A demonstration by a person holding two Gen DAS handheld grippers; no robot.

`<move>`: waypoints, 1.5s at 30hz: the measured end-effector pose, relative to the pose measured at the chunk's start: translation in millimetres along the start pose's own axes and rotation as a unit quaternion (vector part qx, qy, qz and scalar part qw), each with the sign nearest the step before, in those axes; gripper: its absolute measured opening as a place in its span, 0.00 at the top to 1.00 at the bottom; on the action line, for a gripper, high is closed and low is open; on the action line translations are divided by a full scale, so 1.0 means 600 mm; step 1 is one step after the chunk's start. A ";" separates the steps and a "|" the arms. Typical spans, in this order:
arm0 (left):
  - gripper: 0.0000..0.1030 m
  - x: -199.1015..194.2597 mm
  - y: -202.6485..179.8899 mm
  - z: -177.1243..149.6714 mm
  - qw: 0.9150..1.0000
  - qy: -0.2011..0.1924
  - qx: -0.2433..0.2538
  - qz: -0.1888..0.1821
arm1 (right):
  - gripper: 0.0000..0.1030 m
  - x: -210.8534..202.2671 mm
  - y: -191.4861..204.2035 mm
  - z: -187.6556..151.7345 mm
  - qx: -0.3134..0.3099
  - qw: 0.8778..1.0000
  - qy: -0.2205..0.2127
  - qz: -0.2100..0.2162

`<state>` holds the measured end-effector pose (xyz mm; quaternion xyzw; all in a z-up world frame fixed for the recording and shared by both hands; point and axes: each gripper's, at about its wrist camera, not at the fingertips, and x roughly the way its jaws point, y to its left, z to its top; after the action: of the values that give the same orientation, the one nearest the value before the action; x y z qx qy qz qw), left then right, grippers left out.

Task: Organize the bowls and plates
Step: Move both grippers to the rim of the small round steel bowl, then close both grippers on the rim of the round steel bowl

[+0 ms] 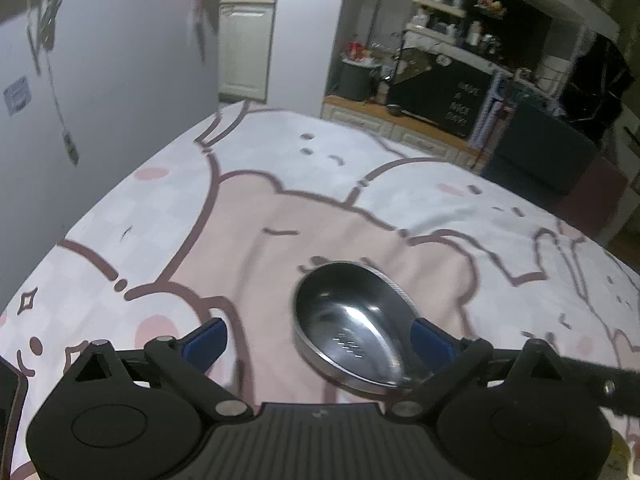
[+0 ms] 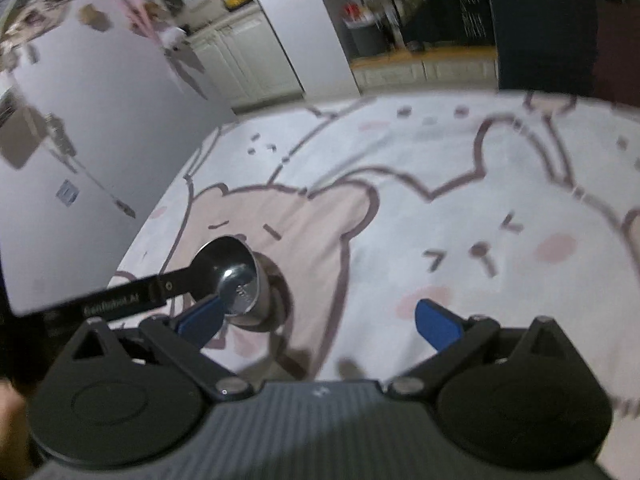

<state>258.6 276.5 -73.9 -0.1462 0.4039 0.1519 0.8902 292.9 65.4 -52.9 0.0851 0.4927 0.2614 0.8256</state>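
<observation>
A steel bowl (image 1: 352, 330) is sitting upright on the cartoon-print bedspread (image 1: 280, 208), alone, presumably waiting to be gathered with other dishes; the left gripper (image 1: 320, 336) is hanging just over the bowl, its blue fingers (image 1: 206, 338) standing wide apart and clamping nothing, one finger at the bowl's near rim; the right gripper (image 2: 316, 322) is hovering beside the bowl, fingers likewise spread and empty; I judge the left is lining up to take the rim.
</observation>
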 end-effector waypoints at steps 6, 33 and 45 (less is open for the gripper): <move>0.12 0.043 0.020 0.002 1.000 0.012 -0.006 0.017 | 0.21 0.084 0.016 0.017 0.070 0.996 0.050 0.024; 0.23 0.097 0.059 0.001 0.997 0.040 -0.032 0.064 | 0.54 0.191 0.079 -0.008 -0.010 0.997 0.075 -0.019; 0.83 0.080 0.045 0.001 0.998 0.039 -0.057 -0.003 | 0.75 0.181 0.098 -0.021 -0.063 0.996 0.069 -0.009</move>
<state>278.8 308.8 -113.9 -0.2038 0.4288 0.1658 0.8643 302.4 169.9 -119.1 0.0107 0.5321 0.2896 0.7956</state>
